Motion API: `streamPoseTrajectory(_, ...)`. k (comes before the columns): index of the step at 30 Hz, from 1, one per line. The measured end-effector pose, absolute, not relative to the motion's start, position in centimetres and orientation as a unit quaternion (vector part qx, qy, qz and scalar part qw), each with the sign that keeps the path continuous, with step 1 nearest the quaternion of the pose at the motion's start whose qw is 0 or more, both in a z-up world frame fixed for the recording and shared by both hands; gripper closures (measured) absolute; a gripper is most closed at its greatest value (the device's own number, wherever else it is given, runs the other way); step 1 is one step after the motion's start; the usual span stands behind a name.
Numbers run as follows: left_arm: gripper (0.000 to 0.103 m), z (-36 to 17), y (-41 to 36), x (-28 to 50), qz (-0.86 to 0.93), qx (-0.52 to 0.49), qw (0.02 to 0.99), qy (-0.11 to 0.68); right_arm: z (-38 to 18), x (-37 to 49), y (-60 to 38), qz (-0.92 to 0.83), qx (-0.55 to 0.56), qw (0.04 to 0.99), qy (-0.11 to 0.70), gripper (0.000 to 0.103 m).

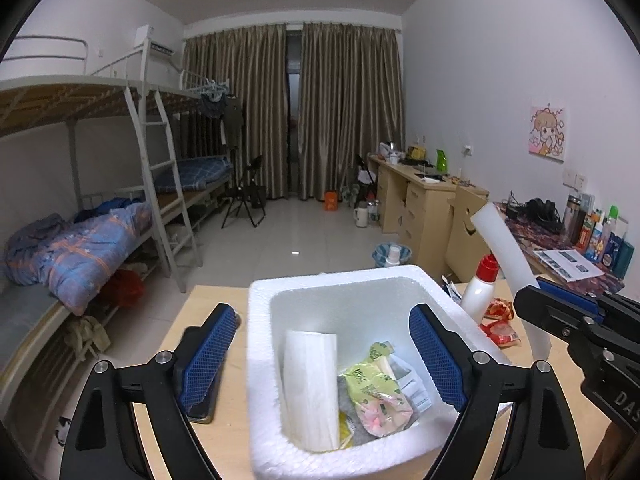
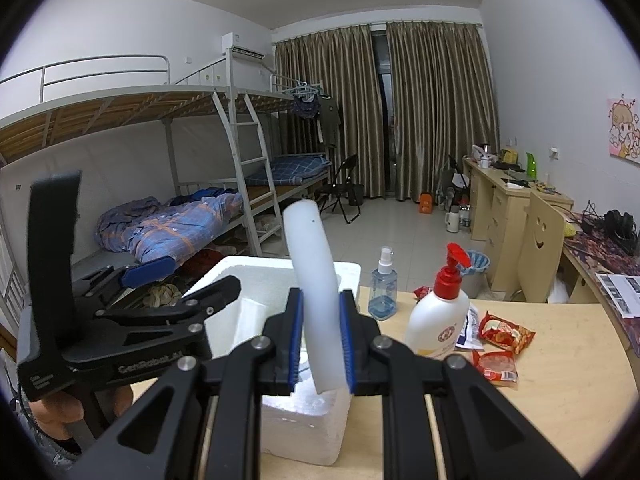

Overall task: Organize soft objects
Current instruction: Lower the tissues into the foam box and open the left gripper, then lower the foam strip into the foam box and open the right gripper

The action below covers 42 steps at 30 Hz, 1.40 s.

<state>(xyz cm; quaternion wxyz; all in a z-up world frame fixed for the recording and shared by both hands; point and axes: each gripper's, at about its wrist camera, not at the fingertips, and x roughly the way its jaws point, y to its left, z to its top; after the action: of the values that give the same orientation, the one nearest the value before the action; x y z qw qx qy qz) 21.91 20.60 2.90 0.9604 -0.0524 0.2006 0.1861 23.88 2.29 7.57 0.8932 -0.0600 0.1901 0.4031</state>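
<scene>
Both wrist views face curtains, sharing the foam box (image 1: 360, 280).

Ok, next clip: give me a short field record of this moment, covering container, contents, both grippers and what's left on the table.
container: white foam box, open top
contents: tissue pack, snack packets
left gripper: open, fingers straddling the box's left wall, holding nothing
right gripper: shut on white foam strip
table: lotion pump bottle, spray bottle, red snack packs

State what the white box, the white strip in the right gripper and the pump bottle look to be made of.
White box: expanded foam, probably polystyrene; matte, beaded, pebbly walls, thick rim.
White strip: soft foam or rubbery plastic, unclear which; smooth, slightly translucent, bowed above the right gripper pinching it.
Pump bottle: smooth, slightly glossy white plastic, with a red plastic pump.
</scene>
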Motion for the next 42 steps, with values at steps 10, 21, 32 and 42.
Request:
streamPoseTrajectory(10,0.007,4.2,21.6,18.4,0.208,-0.048,0.961,0.174,7.5,24.0,3.2,0.414,-0.062,0.888,0.190,0.082)
streamPoseTrajectory(21,0.003,5.3,22.9,14.9,0.236,-0.047,0.959,0.153,7.2,24.3,5.1,0.434,-0.065,0.877,0.198,0.082)
streamPoseTrajectory(32,0.002,5.1,23.9,13.0,0.262,-0.056,0.952,0.150,6.4,24.8,7.4,0.431,-0.082,0.873,0.214,0.082)
streamPoseTrajectory(42,0.002,5.1,23.7,12.7,0.262,-0.062,0.951,0.150,5.5,25.3,9.0,0.421,-0.099,0.871,0.233,0.076)
